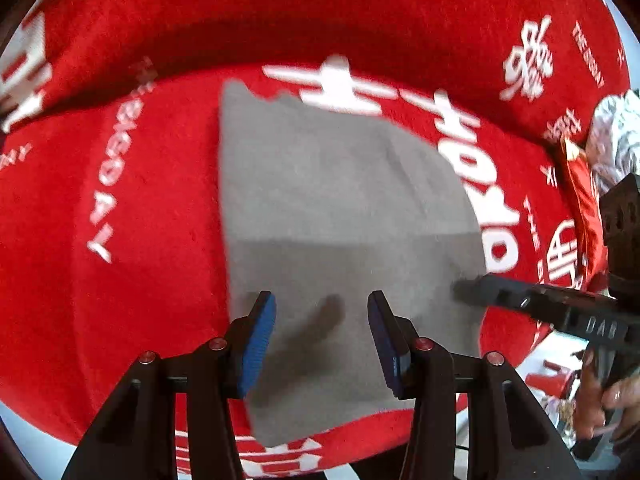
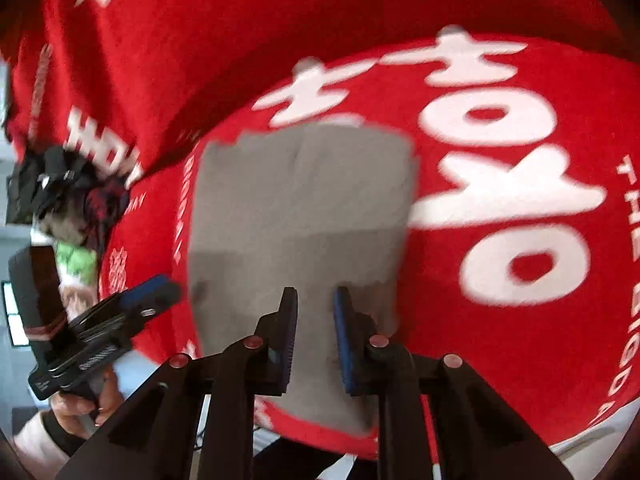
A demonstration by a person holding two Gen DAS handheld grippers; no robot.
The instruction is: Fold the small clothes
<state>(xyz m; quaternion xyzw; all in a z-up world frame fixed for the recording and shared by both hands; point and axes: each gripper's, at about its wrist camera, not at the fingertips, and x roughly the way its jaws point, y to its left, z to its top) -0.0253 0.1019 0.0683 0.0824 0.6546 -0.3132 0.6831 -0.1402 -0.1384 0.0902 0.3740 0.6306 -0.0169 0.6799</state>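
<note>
A grey garment (image 1: 336, 208) lies flat on the red blanket (image 1: 120, 200), with a fold line across its near half. It also shows in the right wrist view (image 2: 300, 208). My left gripper (image 1: 322, 312) is open and empty, hovering over the garment's near part. My right gripper (image 2: 316, 304) is open with a narrower gap and empty, over the garment's near edge. The right gripper also shows in the left wrist view (image 1: 464, 290) at the garment's right edge. The left gripper shows in the right wrist view (image 2: 160, 288) at the garment's left edge.
The red blanket (image 2: 500, 340) with white lettering covers a seat and backrest. A pile of dark and light clothes (image 2: 68, 196) lies to the left. A red garment (image 1: 584, 208) and a grey-white cloth (image 1: 616, 132) lie to the right.
</note>
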